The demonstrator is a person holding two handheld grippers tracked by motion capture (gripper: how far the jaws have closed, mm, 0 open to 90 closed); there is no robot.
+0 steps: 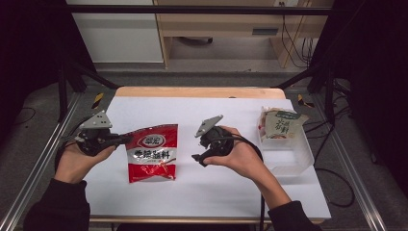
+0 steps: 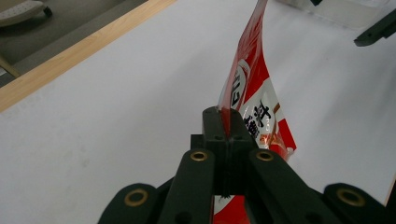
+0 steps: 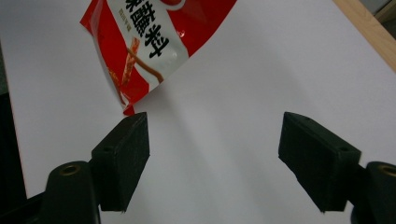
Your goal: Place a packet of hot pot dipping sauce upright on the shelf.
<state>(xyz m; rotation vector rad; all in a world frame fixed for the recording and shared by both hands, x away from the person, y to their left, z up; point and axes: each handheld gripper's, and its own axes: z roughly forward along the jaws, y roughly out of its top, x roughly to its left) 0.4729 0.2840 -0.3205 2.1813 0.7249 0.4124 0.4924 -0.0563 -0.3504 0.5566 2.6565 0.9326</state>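
1. Black-sleeved forearms come in from the near edge of the table; the left hand (image 1: 77, 159) wraps the left gripper (image 1: 126, 139) from below and holds it roughly level, jaws pointing toward the middle of the table.
2. Its jaws are pressed together on the upper left edge of a red-and-white sauce packet (image 1: 152, 152); in the left gripper view the thin foil edge (image 2: 247, 93) runs straight out from between the two closed pads and rises away from them, standing on edge.
3. From that clamped corner the packet hangs down and to the right of the left gripper, its printed face turned up toward the high camera, its lower part close to the white table surface (image 1: 202, 190); whether it touches there I cannot tell.
4. The right hand (image 1: 240, 156) cups the right gripper (image 1: 197, 158) with its grey plate tilted up and its jaws aimed down and toward the packet.
5. Those jaws stand apart with nothing between them. In the right gripper view the packet's lower corner (image 3: 133, 100) hangs just beyond and above the tip of the left-hand pad (image 3: 123, 154), not touching it.
6. A clear plastic container (image 1: 291, 154) sits well off to the far side of the right hand, a second, pale packet (image 1: 279, 124) leaning in it.
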